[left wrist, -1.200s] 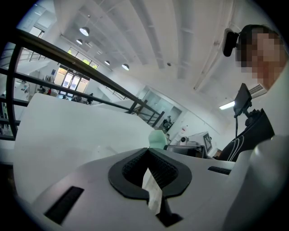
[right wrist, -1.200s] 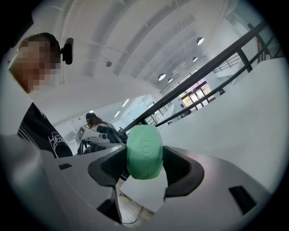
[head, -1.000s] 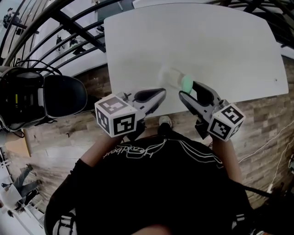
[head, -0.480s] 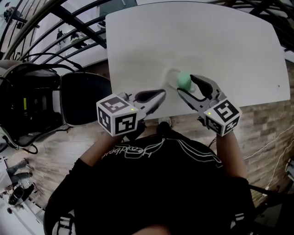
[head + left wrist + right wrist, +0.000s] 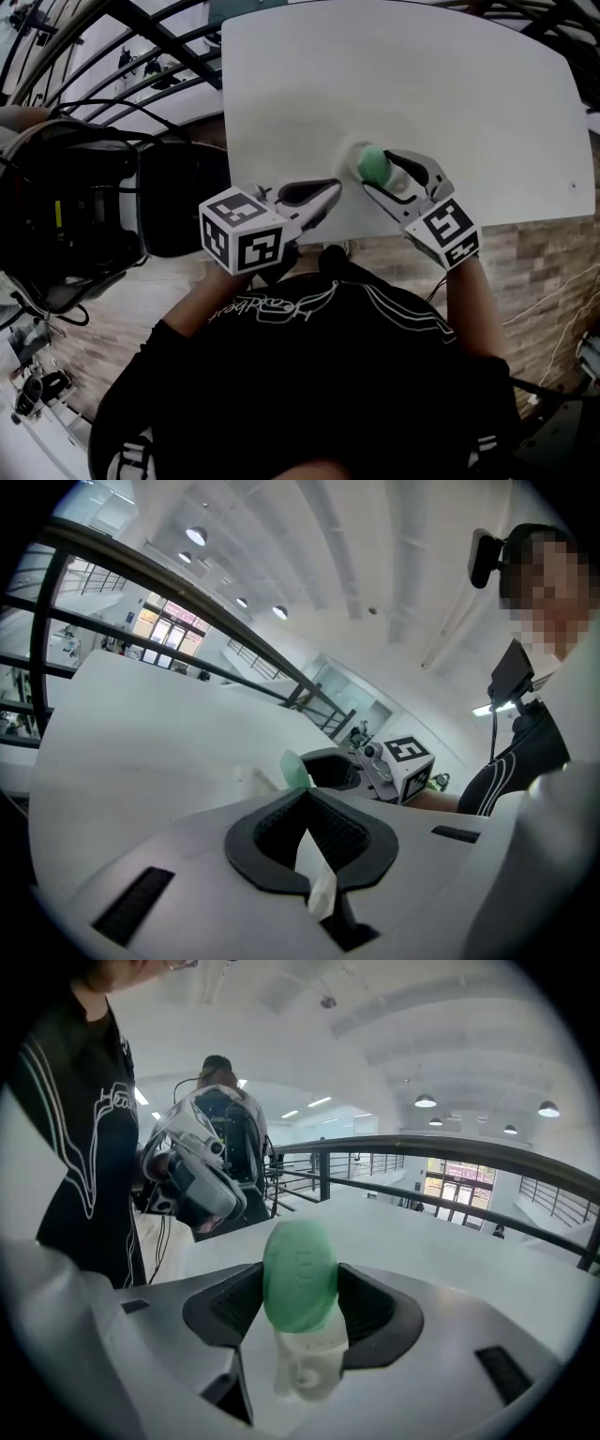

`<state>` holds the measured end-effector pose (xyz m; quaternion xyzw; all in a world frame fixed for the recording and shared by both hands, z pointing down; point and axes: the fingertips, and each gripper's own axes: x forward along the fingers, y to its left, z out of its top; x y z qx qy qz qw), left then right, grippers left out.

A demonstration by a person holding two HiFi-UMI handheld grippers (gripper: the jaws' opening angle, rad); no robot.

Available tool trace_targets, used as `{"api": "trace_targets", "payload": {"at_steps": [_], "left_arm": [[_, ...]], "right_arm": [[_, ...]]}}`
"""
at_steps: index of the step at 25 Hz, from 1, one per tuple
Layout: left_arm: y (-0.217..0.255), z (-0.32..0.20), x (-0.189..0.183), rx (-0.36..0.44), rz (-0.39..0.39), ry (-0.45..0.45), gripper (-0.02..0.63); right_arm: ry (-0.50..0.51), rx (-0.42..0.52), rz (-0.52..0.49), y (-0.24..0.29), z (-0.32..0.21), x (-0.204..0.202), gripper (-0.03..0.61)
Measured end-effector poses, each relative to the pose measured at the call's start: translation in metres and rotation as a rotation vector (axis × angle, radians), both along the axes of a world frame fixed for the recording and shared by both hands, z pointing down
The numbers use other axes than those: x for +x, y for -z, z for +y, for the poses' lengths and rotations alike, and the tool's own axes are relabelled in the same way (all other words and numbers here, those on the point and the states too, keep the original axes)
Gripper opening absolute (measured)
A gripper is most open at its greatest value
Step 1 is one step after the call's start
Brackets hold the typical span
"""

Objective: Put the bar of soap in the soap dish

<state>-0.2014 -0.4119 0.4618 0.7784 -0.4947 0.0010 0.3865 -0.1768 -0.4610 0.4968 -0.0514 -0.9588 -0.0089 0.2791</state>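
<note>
At frame centre, the right gripper [image 5: 378,172] clamps the green bar of soap [image 5: 374,165] on edge over the soap dish [image 5: 306,1365], seemingly ready to lower it in, while the left gripper [image 5: 328,192] sits closed and empty.

White table [image 5: 450,84], wood-plank floor [image 5: 534,262], black railing [image 5: 450,1145], round ceiling lights [image 5: 426,1101], black chair [image 5: 183,211] left.

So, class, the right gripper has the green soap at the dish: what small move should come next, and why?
Probably ease the right gripper down slightly, then open it. Its jaws clamp the bar of soap on edge just above the white soap dish; whether it already rests there is unclear.
</note>
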Motion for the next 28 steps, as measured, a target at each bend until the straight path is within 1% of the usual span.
{"api": "trace_targets", "payload": {"at_steps": [5,8,11,14,19,23,28], "left_arm": [[-0.002,-0.006,0.003,-0.007,-0.021,0.0,0.009],[-0.004,-0.005,-0.003,-0.009,-0.024,0.001,0.009],[-0.01,-0.013,-0.01,-0.017,-0.022,0.004,0.009],[-0.011,-0.018,-0.004,-0.018,-0.025,0.004,0.009],[-0.007,-0.006,-0.003,-0.006,-0.011,0.006,0.009],[-0.01,0.002,-0.003,-0.011,-0.011,0.013,0.009],[-0.009,0.007,-0.004,-0.01,-0.009,0.019,0.009]], "right_arm": [[0.034,0.04,0.06,-0.016,-0.008,0.003,0.213],[0.063,0.066,0.095,-0.025,-0.009,-0.004,0.213],[0.081,0.07,0.124,-0.037,-0.017,-0.011,0.213],[0.102,0.084,0.157,-0.044,-0.022,-0.004,0.213],[0.12,0.106,0.183,-0.044,-0.011,-0.005,0.213],[0.135,0.123,0.202,-0.047,-0.006,-0.004,0.213],[0.155,0.118,0.219,-0.047,-0.003,-0.005,0.213]]}}
